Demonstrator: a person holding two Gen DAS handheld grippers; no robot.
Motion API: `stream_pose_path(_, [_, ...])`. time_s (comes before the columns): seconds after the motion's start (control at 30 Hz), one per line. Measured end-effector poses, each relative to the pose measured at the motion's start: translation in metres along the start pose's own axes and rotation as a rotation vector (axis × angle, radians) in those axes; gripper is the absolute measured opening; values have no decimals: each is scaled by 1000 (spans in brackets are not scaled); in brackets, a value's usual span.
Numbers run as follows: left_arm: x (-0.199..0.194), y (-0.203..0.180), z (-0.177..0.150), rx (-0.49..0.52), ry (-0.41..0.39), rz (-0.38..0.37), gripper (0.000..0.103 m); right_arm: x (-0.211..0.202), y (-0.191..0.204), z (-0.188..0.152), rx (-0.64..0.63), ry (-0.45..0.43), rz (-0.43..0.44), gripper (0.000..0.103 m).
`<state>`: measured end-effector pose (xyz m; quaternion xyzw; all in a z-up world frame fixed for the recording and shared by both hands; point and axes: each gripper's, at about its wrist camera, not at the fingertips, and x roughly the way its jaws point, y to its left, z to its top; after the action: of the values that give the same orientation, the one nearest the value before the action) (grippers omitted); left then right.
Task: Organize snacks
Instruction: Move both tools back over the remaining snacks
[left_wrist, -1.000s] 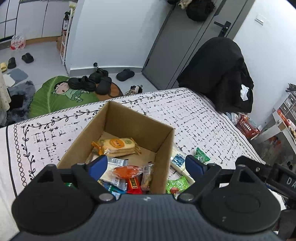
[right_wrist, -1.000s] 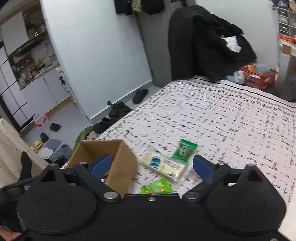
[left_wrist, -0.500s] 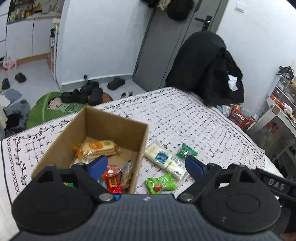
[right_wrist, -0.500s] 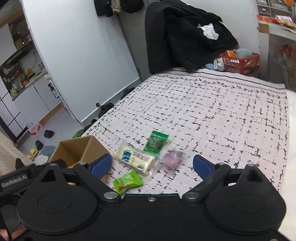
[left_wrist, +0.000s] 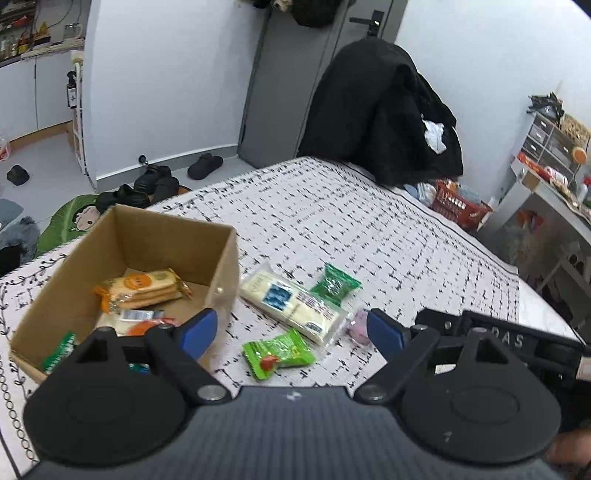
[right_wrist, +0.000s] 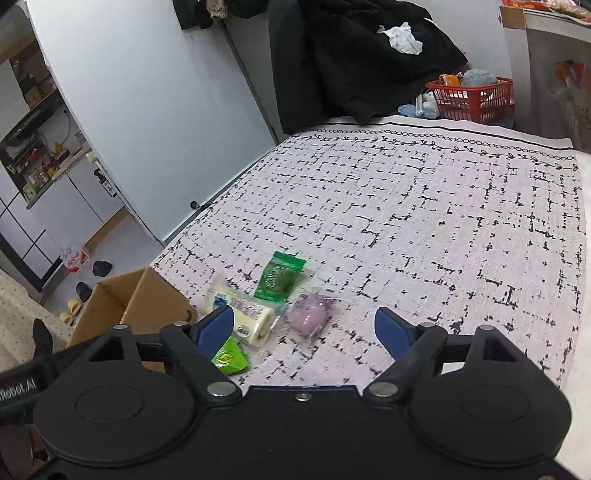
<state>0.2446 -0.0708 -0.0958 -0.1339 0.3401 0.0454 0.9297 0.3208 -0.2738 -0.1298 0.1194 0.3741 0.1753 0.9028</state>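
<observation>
Both hand-held grippers hang above the bed. The left hand-held gripper is closing on nothing, as is the right hand-held gripper. Four snack packets lie beside the cardboard box.

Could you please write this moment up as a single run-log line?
left claw: closing, empty | right claw: closing, empty | cardboard box: partly filled | four snacks outside on bed | nearest right claw: purple snack

Brown cardboard box; white cloth, black dashed grid pattern; light-green packet, dark-green packet, purple sweet, blue fingertips.
</observation>
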Motion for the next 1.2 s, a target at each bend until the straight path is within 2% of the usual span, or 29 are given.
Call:
stream_pose_path(0.17, [18, -5, -2, 2, 37, 4, 87, 13, -13, 0, 18, 16, 14, 81])
stream_pose_path(0.27, [31, -6, -5, -13, 53, 18, 82, 22, -17, 0, 25, 34, 26, 76])
stream_pose_path(0.4, [52, -5, -11, -55, 91, 53, 66, 34, -20, 2, 23, 57, 37, 74])
stream_pose_path(0.5, [64, -8, -16, -58, 100, 64, 63, 45, -22, 4, 16, 74, 47, 72])
stream_pose_path(0.6, [75, -10, -21, -65, 109, 101, 62, 55, -24, 2, 12, 97, 43, 68])
stream_pose_path(0.97, [110, -17, -32, -100, 118, 223, 63, 86, -29, 2, 13, 150, 72, 68])
stream_pose_path(1.17, [119, -17, -42, -102, 130, 246, 62, 94, -30, 4, 5, 141, 94, 68])
stream_pose_path(1.2, [120, -16, -43, -107, 133, 245, 59, 95, -29, 4, 1, 141, 97, 68])
